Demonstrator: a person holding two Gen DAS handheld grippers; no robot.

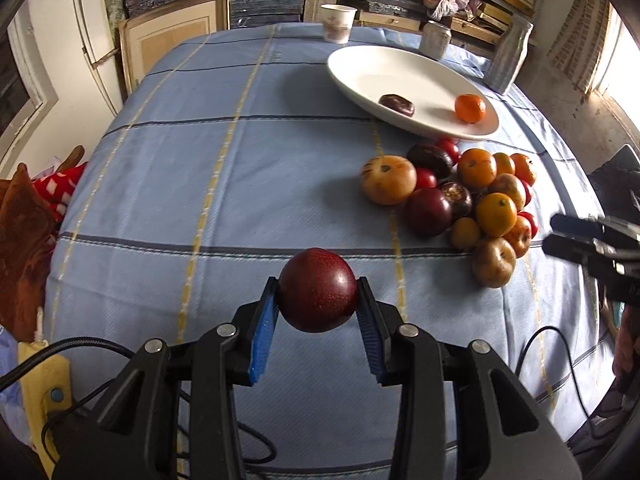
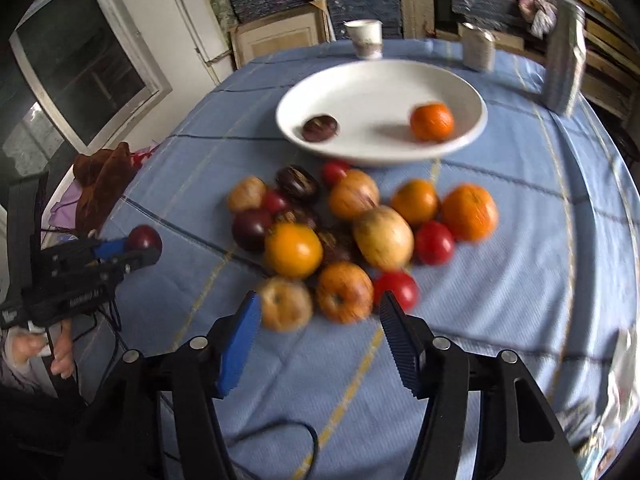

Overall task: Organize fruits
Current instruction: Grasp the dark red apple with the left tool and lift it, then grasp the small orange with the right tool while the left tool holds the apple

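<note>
My left gripper (image 1: 318, 292) is shut on a dark red plum (image 1: 318, 290) and holds it above the blue cloth; it also shows in the right wrist view (image 2: 138, 246) with the plum (image 2: 145, 237). A pile of fruit (image 1: 460, 200) lies right of it: oranges, apples, tomatoes, dark plums. A white plate (image 1: 400, 68) behind the pile holds a dark fruit (image 1: 397, 104) and an orange (image 1: 470, 108). My right gripper (image 2: 320, 306) is open and empty, just in front of the pile (image 2: 344, 236). The plate (image 2: 380, 80) lies beyond.
A paper cup (image 1: 338, 22), a small jar (image 1: 435, 39) and a tall ribbed bottle (image 1: 508, 58) stand at the table's far edge. A brown cushion (image 1: 24, 232) lies off the left edge. Cables trail near the front edge.
</note>
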